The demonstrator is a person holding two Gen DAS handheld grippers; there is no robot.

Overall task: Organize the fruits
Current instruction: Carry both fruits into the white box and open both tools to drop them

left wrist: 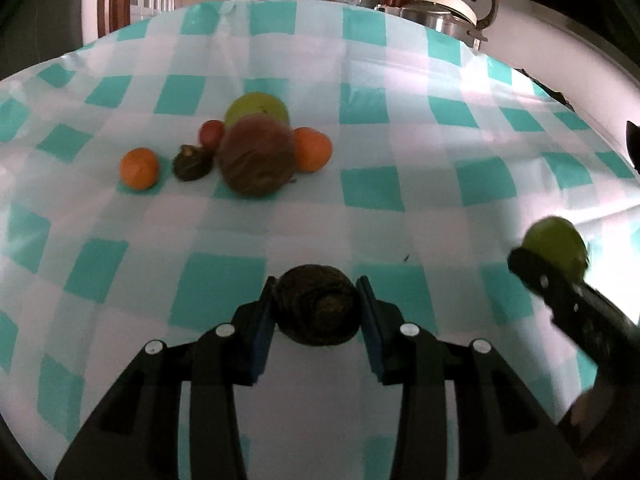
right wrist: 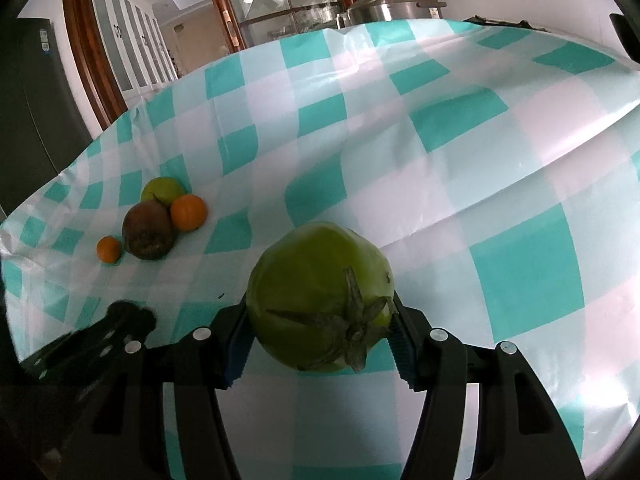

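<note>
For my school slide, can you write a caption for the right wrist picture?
Right gripper clamps a green tomato above the checked tablecloth, fruit pile waiting far left.

On the teal-and-white checked tablecloth (left wrist: pixel 360 200), a cluster sits far left: a large brown round fruit (left wrist: pixel 256 156) in front of a green apple (left wrist: pixel 256 108), an orange tangerine (left wrist: pixel 313 149) touching its right. Left of it lie a small red fruit (left wrist: pixel 211 133), a dark wrinkled fruit (left wrist: pixel 191 163) and a second orange tangerine (left wrist: pixel 139 168). A steel rice cooker (left wrist: pixel 448 12) stands behind the table's far edge.
</note>
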